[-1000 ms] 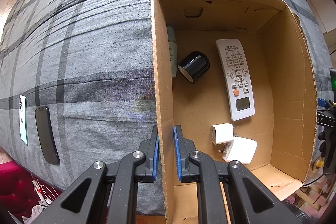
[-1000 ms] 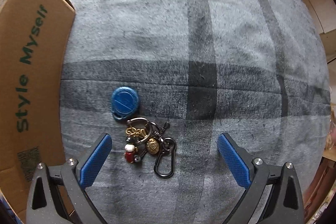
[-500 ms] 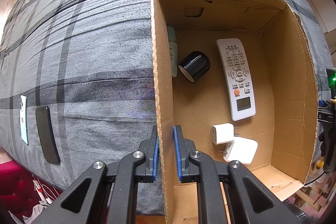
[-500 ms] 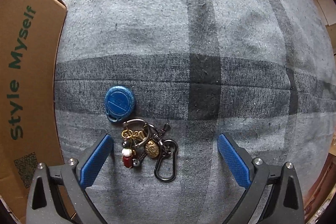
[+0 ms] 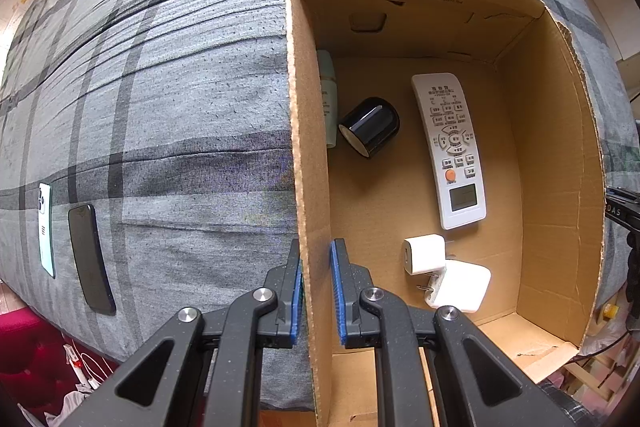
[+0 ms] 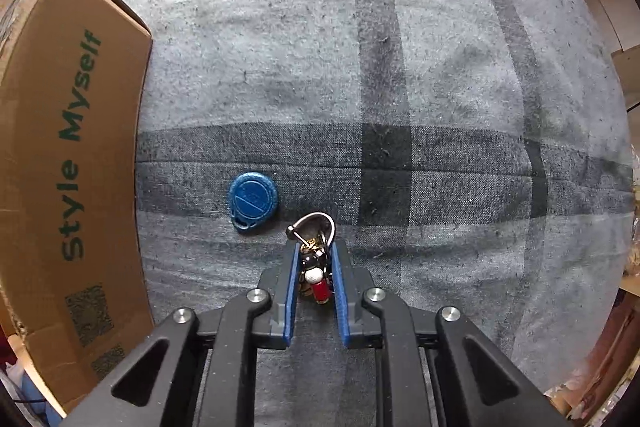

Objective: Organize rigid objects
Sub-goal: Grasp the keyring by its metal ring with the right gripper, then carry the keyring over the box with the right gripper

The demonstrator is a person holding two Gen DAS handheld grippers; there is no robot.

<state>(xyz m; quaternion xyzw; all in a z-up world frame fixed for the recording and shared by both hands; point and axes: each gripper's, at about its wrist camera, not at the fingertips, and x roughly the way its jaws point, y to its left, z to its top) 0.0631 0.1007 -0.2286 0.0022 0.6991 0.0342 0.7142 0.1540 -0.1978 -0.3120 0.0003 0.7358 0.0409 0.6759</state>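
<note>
The cloth [image 6: 440, 75] is woven and matt, grey plaid, flecked with lint. The box [image 5: 310, 187] is raw brown cardboard, matt, its cut edges ragged. Inside the box, the cup [image 5: 370, 127] is glossy black, the remote [image 5: 450, 151] smooth white plastic, and the chargers [image 5: 444, 271] smooth white plastic. Beside the box, the tag [image 6: 253, 198] is textured blue plastic; the keyring [image 6: 314, 227] by the tag is shiny metal.

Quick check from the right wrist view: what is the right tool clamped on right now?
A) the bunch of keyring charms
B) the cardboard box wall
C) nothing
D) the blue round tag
A: the right tool has just closed on the keyring charms, while the blue round tag lies apart on the plaid cloth.
</note>
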